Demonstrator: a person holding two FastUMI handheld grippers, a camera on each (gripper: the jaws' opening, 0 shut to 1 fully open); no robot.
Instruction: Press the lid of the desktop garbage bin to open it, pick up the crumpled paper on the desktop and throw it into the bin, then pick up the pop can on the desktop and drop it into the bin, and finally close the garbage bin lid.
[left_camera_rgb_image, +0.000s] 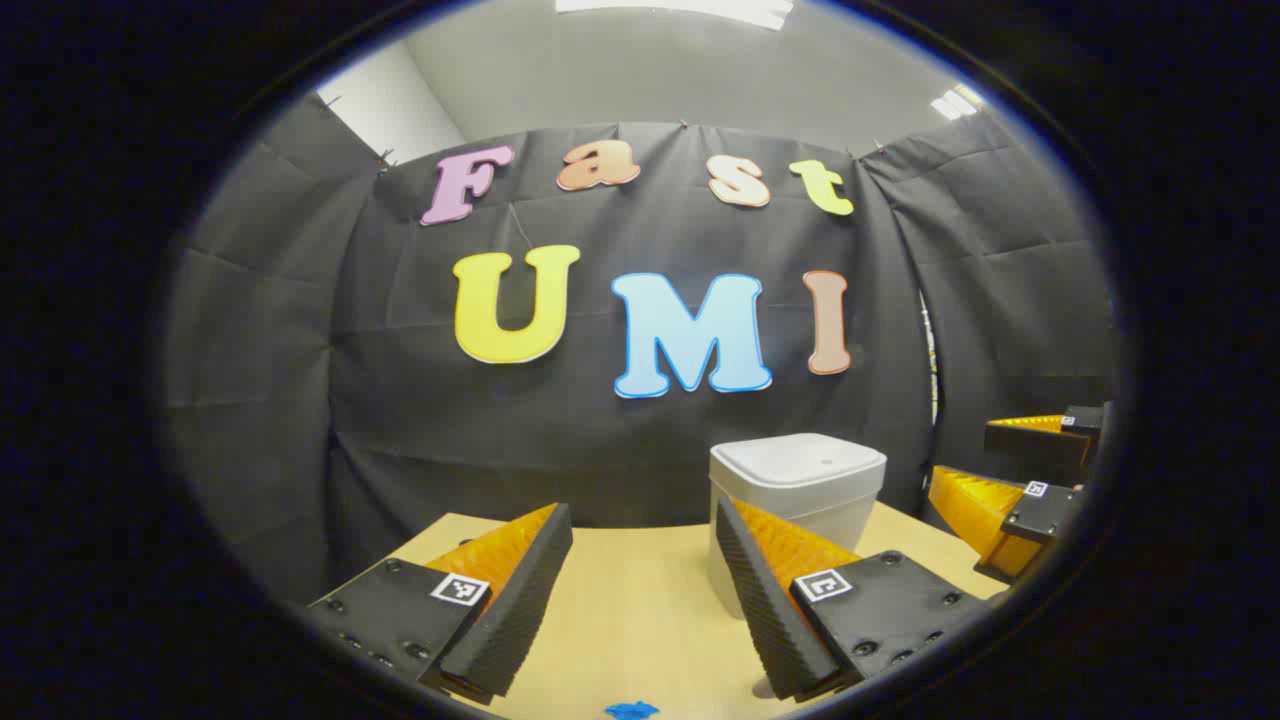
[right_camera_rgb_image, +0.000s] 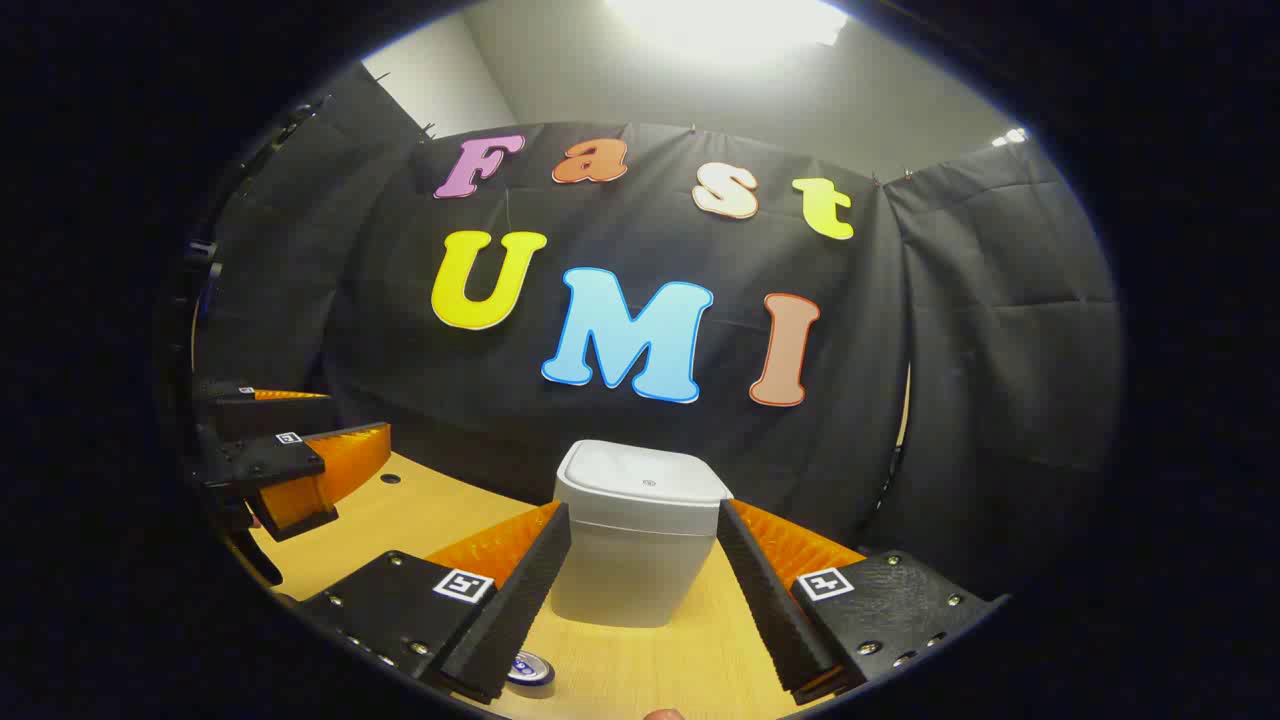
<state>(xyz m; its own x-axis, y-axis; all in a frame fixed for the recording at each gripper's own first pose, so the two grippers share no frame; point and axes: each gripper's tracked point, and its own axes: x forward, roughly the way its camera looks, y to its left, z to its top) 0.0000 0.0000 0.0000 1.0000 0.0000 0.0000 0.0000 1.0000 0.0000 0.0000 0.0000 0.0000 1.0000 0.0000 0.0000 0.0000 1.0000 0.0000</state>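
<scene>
In the left gripper view, the left gripper (left_camera_rgb_image: 645, 590) hung above the pale wooden tabletop (left_camera_rgb_image: 630, 600) with its two fingers spread wide and nothing between them. A small blue scrap (left_camera_rgb_image: 632, 710) lay on the wood at the bottom edge, between the fingers and nearer the camera; what it was could not be told. Beyond the right-hand finger stood the small white plastic desktop garbage bin (left_camera_rgb_image: 800, 480), upright, its rounded square lid (left_camera_rgb_image: 797, 461) lying flat and closed. The finger overlapped the bin's lower left part in the picture. Farther right, at the rim of that view, the right gripper (left_camera_rgb_image: 1010, 470) showed from the side, its fingers apart.

In the right gripper view, the right gripper (right_camera_rgb_image: 645, 590) was likewise wide open and empty, raised over the table. The bin (right_camera_rgb_image: 640, 540) stood straight ahead, framed between the two fingers and farther off, not touched by either. Just beside the left-hand finger's tip, at the bottom of the view, the round metal top of the pop can (right_camera_rgb_image: 530, 668) peeked out, largely hidden by that finger. At the left edge the left gripper (right_camera_rgb_image: 300, 450) hovered above the tabletop, well apart from the bin. Black cloth walled the booth behind.
</scene>
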